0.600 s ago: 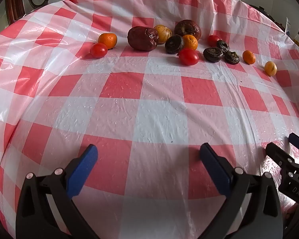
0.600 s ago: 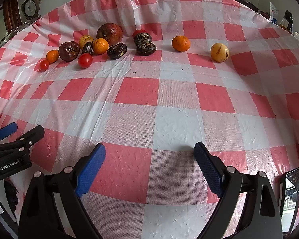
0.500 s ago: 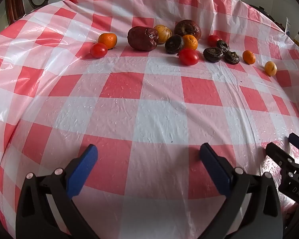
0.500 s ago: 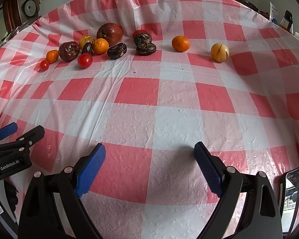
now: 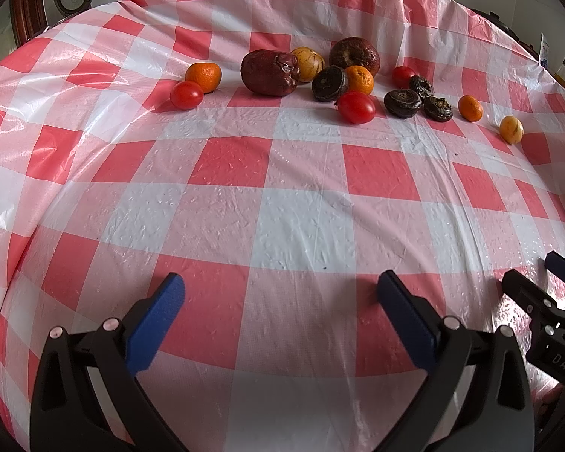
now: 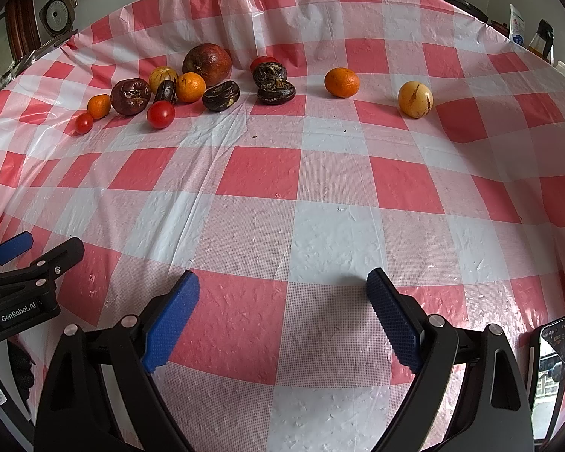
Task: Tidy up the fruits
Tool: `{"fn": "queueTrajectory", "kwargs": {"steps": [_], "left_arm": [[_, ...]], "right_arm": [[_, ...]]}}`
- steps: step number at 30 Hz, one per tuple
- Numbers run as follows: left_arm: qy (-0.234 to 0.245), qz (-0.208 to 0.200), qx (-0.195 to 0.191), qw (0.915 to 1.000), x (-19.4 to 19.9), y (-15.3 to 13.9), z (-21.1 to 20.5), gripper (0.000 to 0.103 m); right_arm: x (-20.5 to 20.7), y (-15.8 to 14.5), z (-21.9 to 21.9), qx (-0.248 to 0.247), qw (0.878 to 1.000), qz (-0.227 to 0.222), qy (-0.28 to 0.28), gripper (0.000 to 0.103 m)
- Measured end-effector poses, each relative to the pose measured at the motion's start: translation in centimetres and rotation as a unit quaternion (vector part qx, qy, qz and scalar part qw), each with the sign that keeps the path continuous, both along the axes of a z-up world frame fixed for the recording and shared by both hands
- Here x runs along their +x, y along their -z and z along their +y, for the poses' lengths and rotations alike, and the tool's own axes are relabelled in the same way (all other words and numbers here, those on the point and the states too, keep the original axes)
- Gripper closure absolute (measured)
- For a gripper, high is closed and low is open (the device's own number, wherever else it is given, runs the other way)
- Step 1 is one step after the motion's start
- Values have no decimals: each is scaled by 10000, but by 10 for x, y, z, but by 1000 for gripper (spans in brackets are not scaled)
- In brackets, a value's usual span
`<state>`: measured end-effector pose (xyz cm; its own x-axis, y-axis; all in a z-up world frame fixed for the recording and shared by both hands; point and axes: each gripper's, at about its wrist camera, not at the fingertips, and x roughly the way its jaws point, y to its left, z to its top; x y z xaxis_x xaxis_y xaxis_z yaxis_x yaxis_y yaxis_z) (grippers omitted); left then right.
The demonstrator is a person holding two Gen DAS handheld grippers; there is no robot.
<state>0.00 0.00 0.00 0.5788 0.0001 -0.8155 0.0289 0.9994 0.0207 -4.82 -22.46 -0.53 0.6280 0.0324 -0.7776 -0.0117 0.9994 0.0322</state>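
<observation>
Fruits lie in a row at the far side of the red-and-white checked cloth (image 5: pixel 282 226). In the left wrist view: a red tomato (image 5: pixel 186 94), an orange (image 5: pixel 204 76), a dark red wrinkled fruit (image 5: pixel 269 72), another tomato (image 5: pixel 356 107), several dark shrivelled fruits (image 5: pixel 402 103), a small orange (image 5: pixel 470 108) and a yellow fruit (image 5: pixel 511 129). In the right wrist view the yellow fruit (image 6: pixel 415 99) and an orange (image 6: pixel 341 82) sit apart at the right. My left gripper (image 5: pixel 280 301) and right gripper (image 6: pixel 282 301) are both open and empty, low over the near part of the cloth, far from the fruits.
The table's near edge runs just under both grippers. The right gripper shows at the left wrist view's right edge (image 5: pixel 546 312); the left gripper shows at the right wrist view's left edge (image 6: pixel 22 263). A phone (image 6: pixel 553 358) lies at the near right.
</observation>
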Motion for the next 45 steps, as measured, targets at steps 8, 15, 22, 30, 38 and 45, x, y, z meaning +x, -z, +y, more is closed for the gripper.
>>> {"fn": "queueTrajectory", "kwargs": {"steps": [8, 15, 22, 30, 38, 45], "left_arm": [[0, 0, 0, 10000, 0, 0, 0, 1], [-33, 7, 1, 10000, 0, 0, 0, 1], [201, 216, -157, 9994, 11, -3, 1, 1], [113, -355, -554, 9978, 57, -25, -12, 1], [-38, -473, -1126, 9925, 104, -22, -40, 1], [128, -641, -1202, 9906, 98, -21, -35, 5]], "right_arm": [[0, 0, 0, 1, 10000, 0, 0, 15], [0, -1, -1, -14, 10000, 46, -58, 16], [8, -11, -9, 321, 9994, 113, -67, 16], [32, -25, -51, 725, 9958, -477, 276, 16], [104, -37, -127, 604, 9861, -591, 1432, 25], [170, -28, -151, 392, 9845, -274, 1686, 49]]}}
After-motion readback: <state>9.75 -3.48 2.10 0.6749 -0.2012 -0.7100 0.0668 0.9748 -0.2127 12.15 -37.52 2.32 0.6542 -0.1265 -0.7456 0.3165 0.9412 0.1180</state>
